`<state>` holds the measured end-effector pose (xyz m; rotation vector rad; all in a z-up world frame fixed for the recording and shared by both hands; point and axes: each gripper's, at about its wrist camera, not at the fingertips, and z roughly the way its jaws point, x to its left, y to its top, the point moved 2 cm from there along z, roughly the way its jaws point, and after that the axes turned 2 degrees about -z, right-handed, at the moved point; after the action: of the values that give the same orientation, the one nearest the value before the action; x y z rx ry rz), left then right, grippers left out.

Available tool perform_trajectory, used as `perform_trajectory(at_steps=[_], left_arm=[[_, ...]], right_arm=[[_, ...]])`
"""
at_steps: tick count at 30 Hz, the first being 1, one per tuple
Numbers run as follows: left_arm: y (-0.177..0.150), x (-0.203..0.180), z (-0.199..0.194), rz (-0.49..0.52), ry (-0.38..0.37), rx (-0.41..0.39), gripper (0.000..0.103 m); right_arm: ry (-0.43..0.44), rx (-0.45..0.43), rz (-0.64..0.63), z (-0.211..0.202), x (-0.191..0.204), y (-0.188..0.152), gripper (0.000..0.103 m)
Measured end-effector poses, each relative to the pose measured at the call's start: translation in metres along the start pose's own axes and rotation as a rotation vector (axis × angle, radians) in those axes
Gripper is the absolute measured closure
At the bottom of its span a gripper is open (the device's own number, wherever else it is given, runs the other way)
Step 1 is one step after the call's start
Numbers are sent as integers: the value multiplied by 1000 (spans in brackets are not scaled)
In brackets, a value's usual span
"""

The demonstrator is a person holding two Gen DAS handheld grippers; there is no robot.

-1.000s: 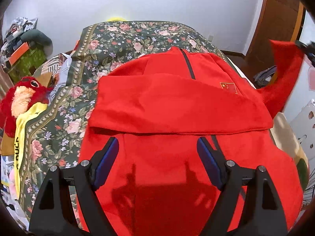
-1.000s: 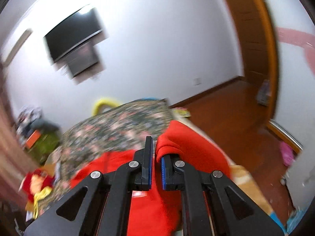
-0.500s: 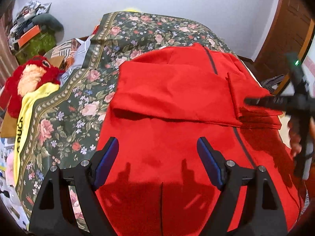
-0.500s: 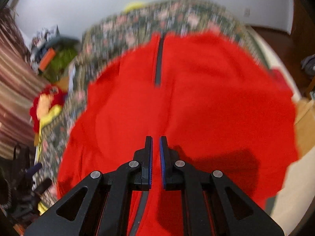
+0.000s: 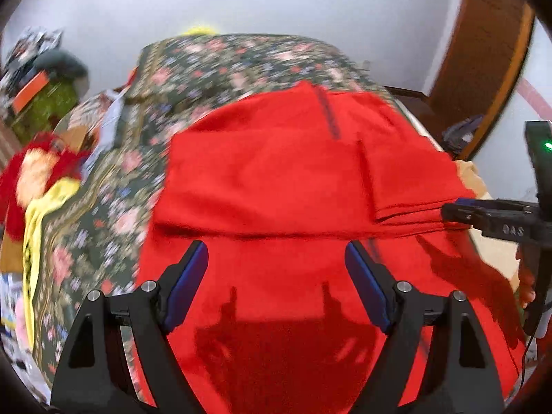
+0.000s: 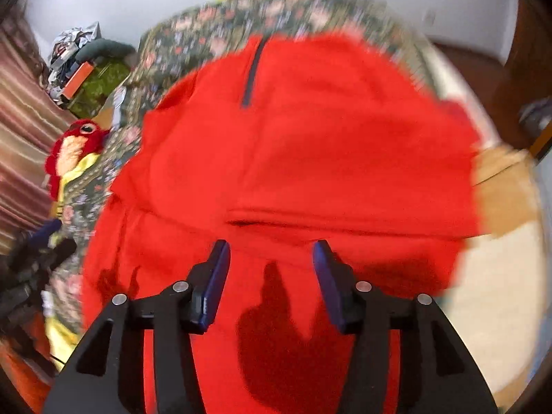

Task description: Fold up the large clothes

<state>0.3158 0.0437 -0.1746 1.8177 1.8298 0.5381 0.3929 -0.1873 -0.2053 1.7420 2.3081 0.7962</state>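
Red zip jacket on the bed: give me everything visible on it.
The red fleece-looking zip jacket lies spread flat on the floral bedspread, dark zipper running down its middle. Both sleeves are folded across the chest, forming a layered band with a straight lower edge. The right tool sits at that band's right end; whether it touches is unclear. The left tool hangs open over the lower half.

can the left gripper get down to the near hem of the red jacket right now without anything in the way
Probably yes. The left gripper is open and hangs right over the near part of the red jacket, with only bare fabric between its fingers. The right gripper, also open, sits off to the side, so nothing blocks the way down.
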Motion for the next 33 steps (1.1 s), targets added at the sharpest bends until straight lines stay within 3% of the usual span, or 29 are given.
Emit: perform_trajectory(at_steps=[1, 3, 5, 12, 19, 22, 25, 28, 31, 32, 33], left_arm=[[4, -11, 1, 17, -9, -2, 22], [14, -38, 6, 60, -31, -2, 22], [24, -68, 13, 109, -61, 4, 22], [39, -178, 61, 282, -160, 99, 22], [29, -256, 118, 492, -132, 163, 22], [27, -270, 142, 515, -89, 176, 22], [25, -277, 161, 485, -117, 215, 23], [27, -280, 168, 443, -144, 214, 37], [34, -282, 166, 422, -181, 194, 76], [37, -281, 164, 413, -192, 195, 96], [42, -278, 159, 396, -202, 181, 100]], right_arm=[[-25, -23, -6, -9, -6, -3, 52], [-72, -80, -1, -29, -25, -12, 36], [-114, -127, 20, -44, -43, -21, 33], [-207, -143, 194, -65, -113, -59, 31], [-231, -111, 320, -63, -150, -93, 31], [-228, -103, 344, -60, -156, -101, 31], [-212, -100, 360, -57, -158, -104, 31], [-191, -99, 368, -55, -160, -107, 31], [-176, -98, 371, -53, -160, -107, 31], [-173, -96, 369, -52, -159, -107, 31], [-170, -96, 367, -52, -157, -106, 31]])
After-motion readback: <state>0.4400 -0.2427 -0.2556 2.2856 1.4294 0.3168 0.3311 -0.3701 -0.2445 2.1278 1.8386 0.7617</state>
